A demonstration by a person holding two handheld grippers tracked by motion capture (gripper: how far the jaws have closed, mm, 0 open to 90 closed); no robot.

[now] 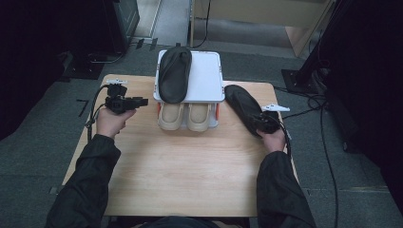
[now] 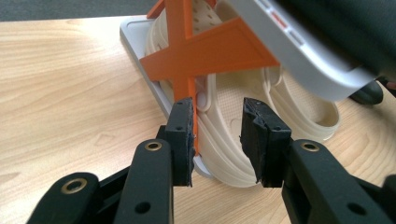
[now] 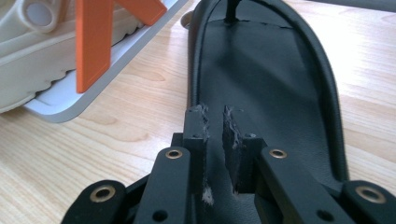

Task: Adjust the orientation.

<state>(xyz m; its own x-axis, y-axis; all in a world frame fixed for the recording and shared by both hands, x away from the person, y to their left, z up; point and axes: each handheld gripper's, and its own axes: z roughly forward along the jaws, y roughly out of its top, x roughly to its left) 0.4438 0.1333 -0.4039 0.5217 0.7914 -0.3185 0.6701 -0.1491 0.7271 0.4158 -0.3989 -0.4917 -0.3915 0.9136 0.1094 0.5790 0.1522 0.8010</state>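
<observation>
Right gripper [image 3: 215,116] jaws nearly together, pinching heel edge of black sandal [image 3: 266,70] on worktop [image 3: 116,121]. Light, floppy sole: you should grip rim deeper. Left gripper [image 2: 217,121] apart, empty.

The table [image 1: 180,166] is pale wood with a smooth, satin grain. On it, the shoe rack [image 1: 209,78] has matt grey-white plastic shelves and flat orange plastic braces [image 2: 205,51]. Under its top shelf, the cream clogs [image 1: 185,116] look like soft moulded foam, perforated and ribbed. Right of the rack, the black shoe [image 3: 266,84] has a smooth, faintly glossy leather-like insole. The gripper pads [image 2: 257,140] are rough, chipped black rubber on matt plastic with brass rivets
</observation>
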